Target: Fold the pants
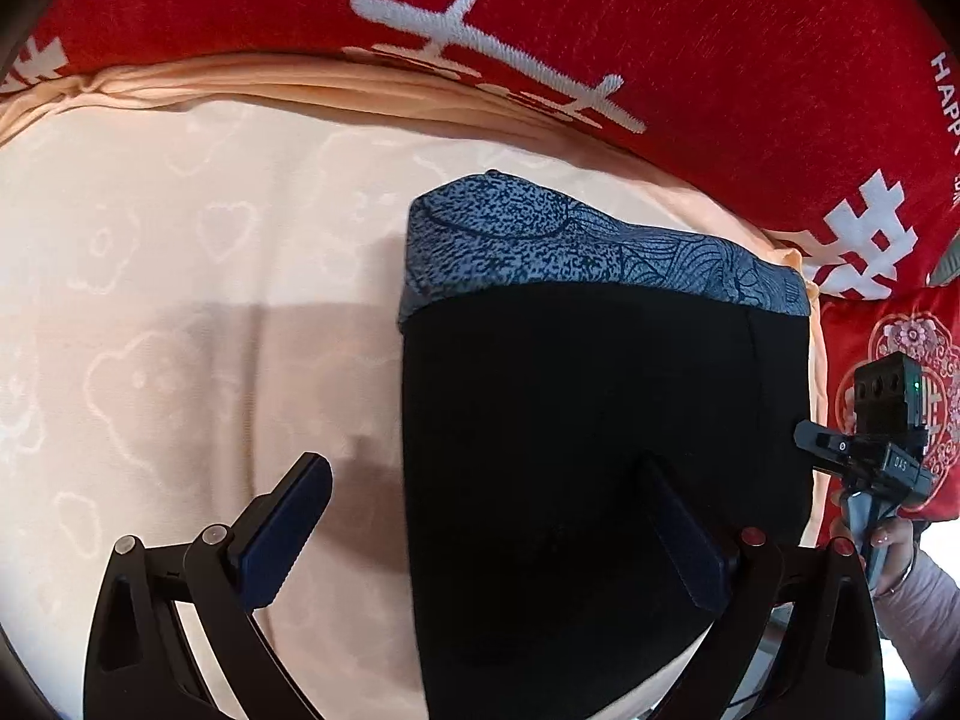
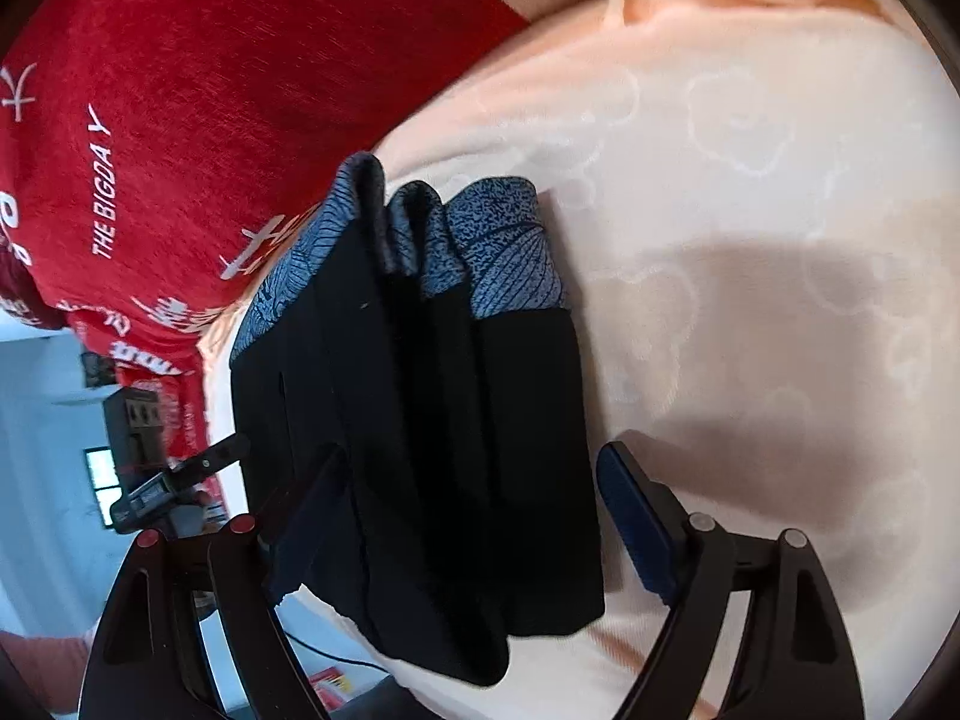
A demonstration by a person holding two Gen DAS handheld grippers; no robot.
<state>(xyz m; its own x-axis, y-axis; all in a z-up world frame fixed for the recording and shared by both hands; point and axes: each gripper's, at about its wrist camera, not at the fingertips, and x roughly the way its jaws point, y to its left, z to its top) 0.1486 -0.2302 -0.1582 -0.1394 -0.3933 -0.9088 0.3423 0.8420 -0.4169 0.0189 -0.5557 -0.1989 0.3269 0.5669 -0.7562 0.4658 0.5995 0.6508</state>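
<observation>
The black pants [image 1: 600,420] with a blue patterned waistband [image 1: 540,240] lie folded in a compact stack on the peach sheet [image 1: 180,300]. They also show in the right wrist view [image 2: 432,420], folded in several layers with the waistband [image 2: 492,240] at the far end. My left gripper [image 1: 492,534] is open and empty, its fingers spread over the stack's left edge. My right gripper [image 2: 474,516] is open and empty, straddling the stack's near end. The right gripper also shows in the left wrist view [image 1: 864,450] at the stack's right edge.
A red blanket [image 1: 660,48] with white characters lies bunched along the far side of the bed, also in the right wrist view [image 2: 210,90]. The bed's edge and a room beyond show at lower left in the right wrist view [image 2: 48,420].
</observation>
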